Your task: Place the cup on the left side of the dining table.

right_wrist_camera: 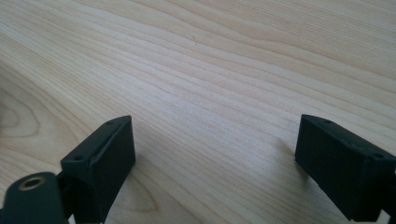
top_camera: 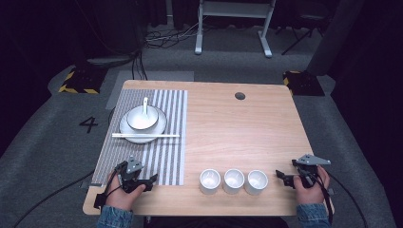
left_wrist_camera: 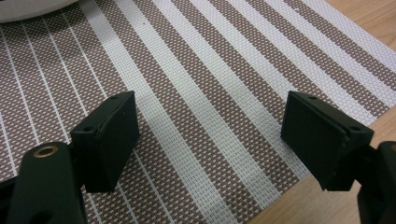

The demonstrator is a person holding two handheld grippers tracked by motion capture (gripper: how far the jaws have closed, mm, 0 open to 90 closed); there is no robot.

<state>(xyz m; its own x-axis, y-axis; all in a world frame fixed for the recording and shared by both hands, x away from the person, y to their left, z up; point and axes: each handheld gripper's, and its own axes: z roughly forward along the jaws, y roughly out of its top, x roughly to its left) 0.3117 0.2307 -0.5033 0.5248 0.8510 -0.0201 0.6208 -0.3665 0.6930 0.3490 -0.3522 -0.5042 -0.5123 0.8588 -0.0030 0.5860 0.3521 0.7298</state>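
Observation:
My left gripper (top_camera: 138,176) rests at the near left of the table, over the near end of the striped placemat (top_camera: 142,142). Its jaws stand wide open above the weave (left_wrist_camera: 210,116) with nothing between them. My right gripper (top_camera: 290,175) sits at the near right on bare wood (right_wrist_camera: 210,93), also open and empty. A white bowl (top_camera: 141,118) with a white spoon (top_camera: 145,105) in it stands on a white plate (top_camera: 160,127) on the mat's far half. A pair of white chopsticks (top_camera: 145,136) lies across the plate's near edge. Three white cups (top_camera: 233,180) stand in a row near the front edge.
The plate's rim (left_wrist_camera: 28,11) shows at the top left of the left gripper view. A round cable hole (top_camera: 240,96) is at the table's far side. Beyond the table are a white desk frame (top_camera: 233,23), floor cables and yellow-black striped blocks (top_camera: 78,83).

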